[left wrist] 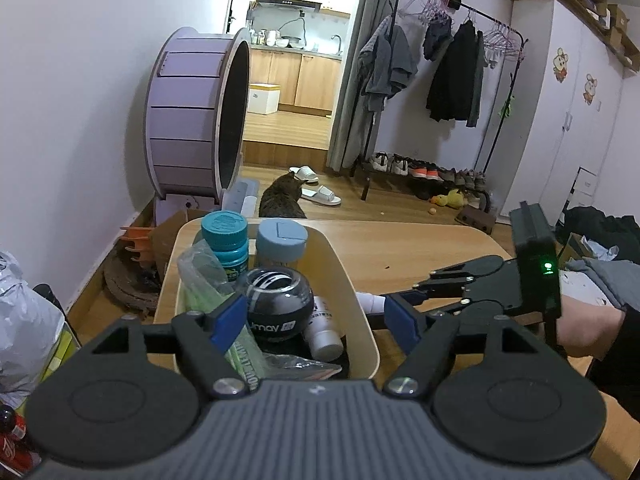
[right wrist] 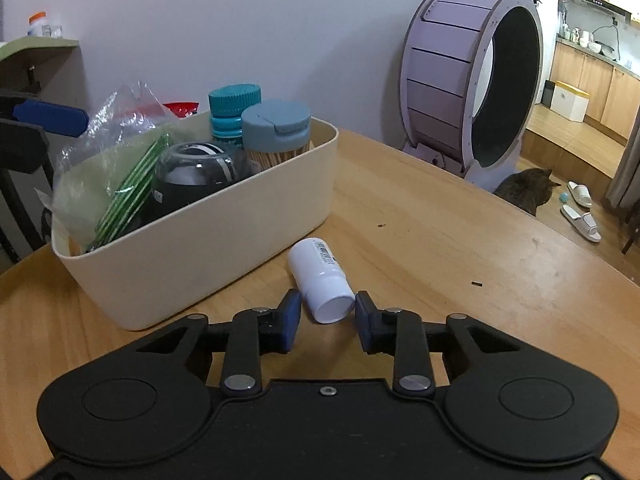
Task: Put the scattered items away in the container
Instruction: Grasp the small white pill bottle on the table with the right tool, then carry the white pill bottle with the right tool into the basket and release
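Wooden bench [right wrist: 420, 248] surface carried everything that mattered. On it, just beside the long wall of the cream container [right wrist: 208, 256], 1 white bottle [right wrist: 322, 280] was left lying on its side, its flat end turned toward the right tool [right wrist: 325, 322]. That bottle was judged to be the last loose item, since nothing else was seen scattered on the bench apart from a few dark specks.

The right tool was lowered around the bottle's near end, 1 blue pad on each side. The right-hand pad was seen touching the bottle, while a thin gap seemed to remain at the left-hand pad, so a firm pinch could not be confirmed. The low approach along the bottle's length was probably chosen so that the round body could be caught across its width without rolling away.

Inside the container, a teal-capped bottle [right wrist: 234, 114], a grey-lidded jar [right wrist: 276, 130] of toothpicks, a dark gyro ball [right wrist: 192, 176] and a plastic bag [right wrist: 120, 152] with green sticks were already packed, with some room left near the front.

The left tool [left wrist: 314, 322] was held spread and empty above the container's near end, likely to steady it. Beyond the bench, a purple cat wheel [right wrist: 472, 80] and a cat [right wrist: 524, 190] on the floor were visible.
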`<state>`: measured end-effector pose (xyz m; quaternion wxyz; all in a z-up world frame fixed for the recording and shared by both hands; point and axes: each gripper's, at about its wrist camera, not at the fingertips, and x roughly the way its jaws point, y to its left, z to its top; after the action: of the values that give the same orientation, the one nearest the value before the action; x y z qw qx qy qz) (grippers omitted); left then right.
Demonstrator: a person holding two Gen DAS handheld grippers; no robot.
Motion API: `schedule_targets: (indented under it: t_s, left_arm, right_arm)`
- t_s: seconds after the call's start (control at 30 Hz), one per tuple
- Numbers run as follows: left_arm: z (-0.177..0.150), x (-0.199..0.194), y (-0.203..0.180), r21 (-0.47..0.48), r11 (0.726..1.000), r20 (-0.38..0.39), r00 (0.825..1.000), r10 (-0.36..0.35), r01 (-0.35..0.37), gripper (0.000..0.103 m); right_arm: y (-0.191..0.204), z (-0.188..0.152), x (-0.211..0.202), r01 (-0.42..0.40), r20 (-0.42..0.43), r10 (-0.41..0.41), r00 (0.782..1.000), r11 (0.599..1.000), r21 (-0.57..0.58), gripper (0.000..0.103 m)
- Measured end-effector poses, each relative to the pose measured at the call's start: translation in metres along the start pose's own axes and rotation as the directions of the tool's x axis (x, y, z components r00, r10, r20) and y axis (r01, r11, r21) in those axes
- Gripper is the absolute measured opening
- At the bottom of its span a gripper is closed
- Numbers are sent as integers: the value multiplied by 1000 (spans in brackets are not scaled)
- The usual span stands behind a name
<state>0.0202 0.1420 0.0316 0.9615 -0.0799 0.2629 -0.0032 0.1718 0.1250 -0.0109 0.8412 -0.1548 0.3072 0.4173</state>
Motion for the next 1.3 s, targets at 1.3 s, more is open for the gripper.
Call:
schedule_targets:
  t_s: [1.3]
  left_arm:
    - [7, -19, 27, -37, 999, 45, 998, 32, -30, 75]
  right_arm:
    - [26, 67, -9, 3, 152, -9, 988, 999, 41, 37]
